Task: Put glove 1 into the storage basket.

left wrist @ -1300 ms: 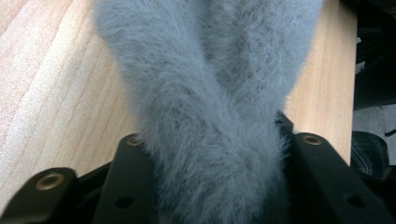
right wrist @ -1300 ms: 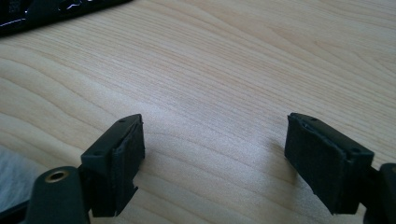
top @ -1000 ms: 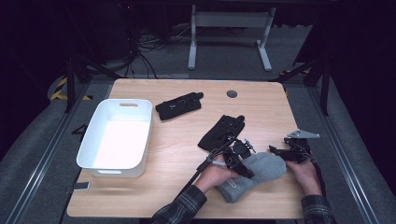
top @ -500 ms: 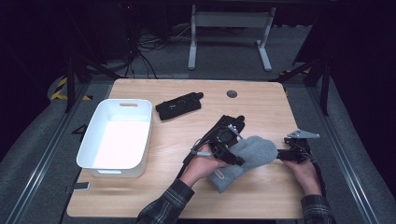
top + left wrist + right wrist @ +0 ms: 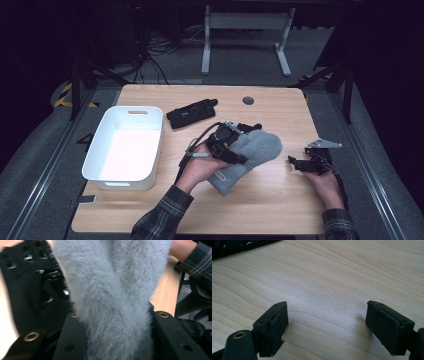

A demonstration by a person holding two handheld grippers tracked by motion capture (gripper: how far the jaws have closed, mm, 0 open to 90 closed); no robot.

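Left gripper (image 5: pixel 235 150) jaws clamp grey mitten (image 5: pixel 250 155), hiding black glove (image 5: pixel 32 290); right gripper (image 5: pixel 300 164) jaws open.

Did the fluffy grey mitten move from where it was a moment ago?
Yes. The grey mitten, clamped in the left gripper, has shifted up-table and left, toward the white bin. It now covers the black glove near the table's middle.

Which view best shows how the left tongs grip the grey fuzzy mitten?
The left gripper view: the grey fuzzy mitten sits squeezed between the left tongs, close up. The high view shows the mitten's whole outline over the table, but hand and gripper hide the grip. The right gripper view gives bare wood between open right tongs.
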